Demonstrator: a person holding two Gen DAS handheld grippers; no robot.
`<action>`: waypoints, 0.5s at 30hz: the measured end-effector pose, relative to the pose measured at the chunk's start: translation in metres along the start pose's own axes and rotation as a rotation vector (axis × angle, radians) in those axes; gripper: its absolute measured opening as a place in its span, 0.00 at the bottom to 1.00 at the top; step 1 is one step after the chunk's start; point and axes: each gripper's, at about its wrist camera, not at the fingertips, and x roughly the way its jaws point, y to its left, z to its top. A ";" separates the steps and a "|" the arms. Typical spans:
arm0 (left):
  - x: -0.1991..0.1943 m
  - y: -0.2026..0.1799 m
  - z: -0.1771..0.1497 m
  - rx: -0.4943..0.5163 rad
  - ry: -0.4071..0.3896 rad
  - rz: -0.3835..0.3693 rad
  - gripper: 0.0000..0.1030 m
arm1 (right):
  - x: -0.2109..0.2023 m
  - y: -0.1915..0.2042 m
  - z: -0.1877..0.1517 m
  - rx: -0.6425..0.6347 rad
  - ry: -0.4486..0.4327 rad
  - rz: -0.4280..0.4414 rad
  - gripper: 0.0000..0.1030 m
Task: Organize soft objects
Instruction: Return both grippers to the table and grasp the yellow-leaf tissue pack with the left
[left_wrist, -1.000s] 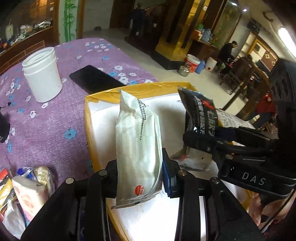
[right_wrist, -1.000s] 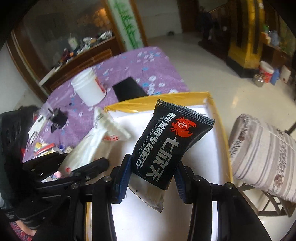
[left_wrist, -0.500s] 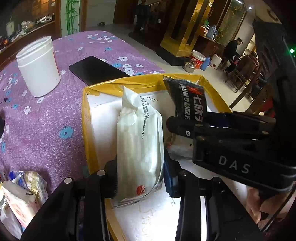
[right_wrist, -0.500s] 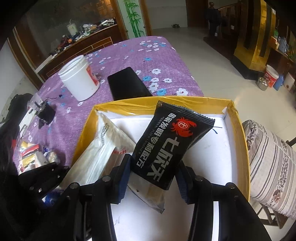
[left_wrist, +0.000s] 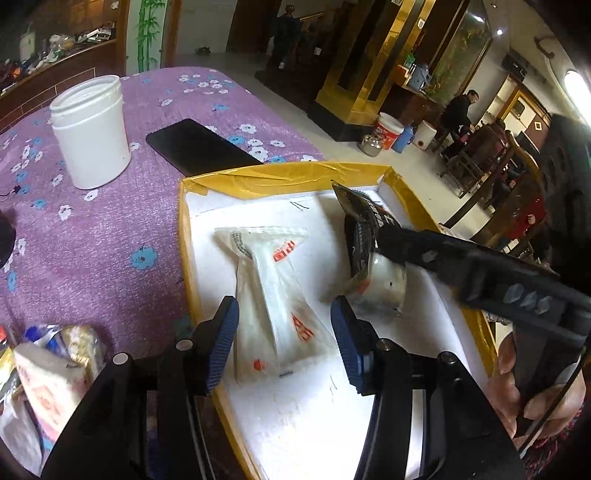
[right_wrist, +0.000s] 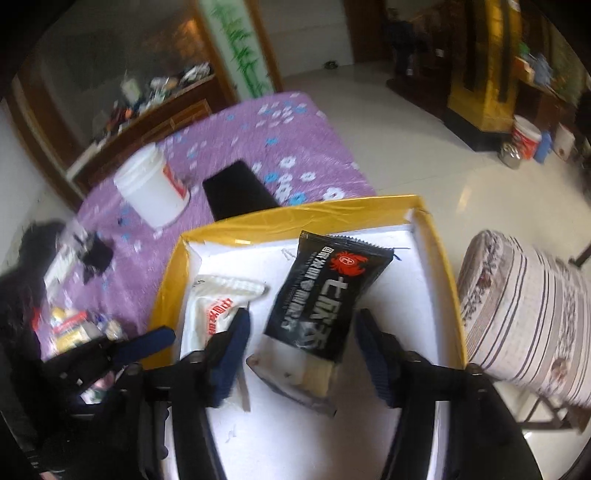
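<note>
Packets (left_wrist: 280, 295) inside tray (left_wrist: 288, 177), tongs (left_wrist: 284, 332) spread

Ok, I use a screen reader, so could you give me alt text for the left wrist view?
The open left claw straddles a white packet lying flat in a yellow-rimmed white tray. Beside it, the right claw reaches in by a black packet. A white jar and a black phone sit on the purple floral cloth behind.

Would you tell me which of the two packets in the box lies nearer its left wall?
The white packet; the black packet lies nearer the right wall of the box.
</note>
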 end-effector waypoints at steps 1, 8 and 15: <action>-0.003 0.000 -0.001 -0.001 -0.006 -0.006 0.48 | -0.006 -0.001 -0.002 0.022 -0.021 0.009 0.68; -0.052 -0.002 -0.021 0.056 -0.097 -0.037 0.48 | -0.057 -0.005 -0.033 0.224 -0.126 0.127 0.71; -0.109 0.010 -0.056 0.156 -0.203 -0.037 0.49 | -0.094 0.033 -0.089 0.236 -0.249 0.246 0.72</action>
